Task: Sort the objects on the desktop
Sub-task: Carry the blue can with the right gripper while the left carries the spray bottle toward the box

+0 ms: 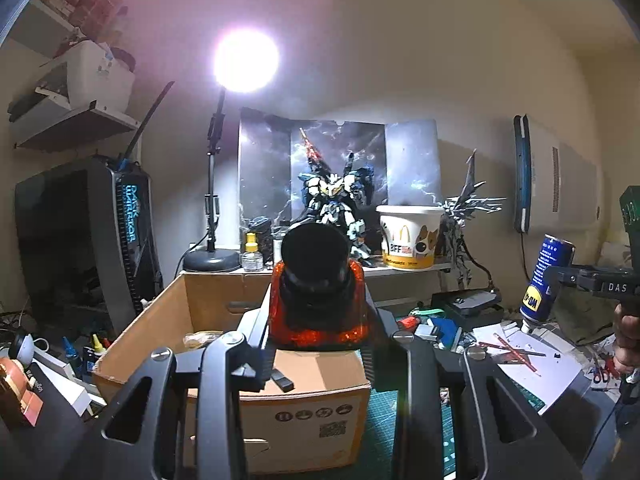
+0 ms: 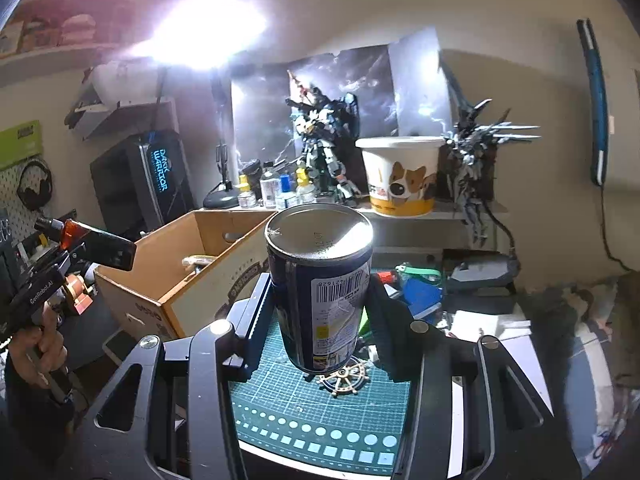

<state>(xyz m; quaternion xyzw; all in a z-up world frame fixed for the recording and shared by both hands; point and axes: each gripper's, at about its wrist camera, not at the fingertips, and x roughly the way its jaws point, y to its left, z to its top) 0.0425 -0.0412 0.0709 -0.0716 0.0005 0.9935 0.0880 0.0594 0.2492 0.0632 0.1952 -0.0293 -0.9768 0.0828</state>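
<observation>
The left tool (image 1: 318, 312) was clamped on a black device with an orange translucent shell (image 1: 316, 300), fingers tight on both sides, holding it up over the open cardboard box (image 1: 224, 320). Inside that box, a small pale bundle (image 1: 200, 338) lay near the left wall.

The right tool (image 2: 320, 312) had its fingers closed around a blue spray can (image 2: 320, 284), tipped so its shiny metal base faced the camera, raised above the green cutting mat (image 2: 304, 412). Just under the can, a brass ship's-wheel ornament (image 2: 343, 378) lay on the mat.

Beyond, on the shelf at the back of the desk, stood a robot model (image 2: 320, 148) and a paper bucket with a dog print (image 2: 400, 176).
</observation>
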